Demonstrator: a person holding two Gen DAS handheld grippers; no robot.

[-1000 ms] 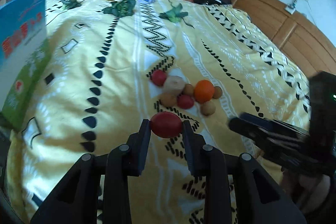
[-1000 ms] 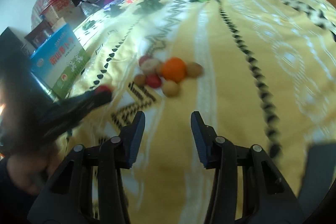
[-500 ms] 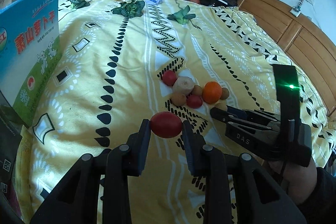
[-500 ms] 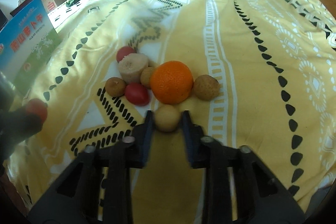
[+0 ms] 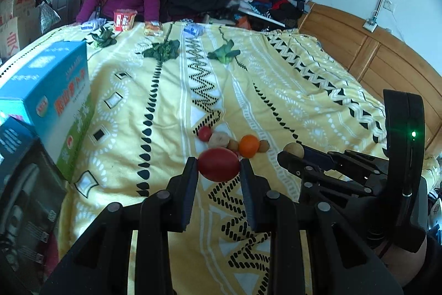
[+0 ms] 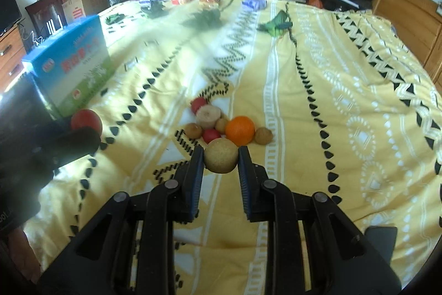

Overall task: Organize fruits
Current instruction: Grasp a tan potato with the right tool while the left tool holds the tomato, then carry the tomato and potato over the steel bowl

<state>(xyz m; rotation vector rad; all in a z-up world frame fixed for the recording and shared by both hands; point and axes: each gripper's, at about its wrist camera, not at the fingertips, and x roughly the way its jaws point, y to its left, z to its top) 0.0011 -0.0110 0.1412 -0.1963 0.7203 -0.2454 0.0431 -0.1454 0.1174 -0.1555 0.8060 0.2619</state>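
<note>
Left gripper (image 5: pixel 218 166) clamped on a red tomato (image 5: pixel 218 164), right gripper (image 6: pixel 221 158) closed around a tan round fruit (image 6: pixel 221 159), both above the yellow bedspread (image 6: pixel 317 90), remaining fruit cluster (image 6: pixel 239 130) mid-bed, blue box (image 6: pixel 73 64) at its left edge.

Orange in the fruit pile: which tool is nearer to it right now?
Right. The right tool, shut on a tan fruit, sits just in front of the orange. The left tool, holding a red fruit, is further left.
</note>
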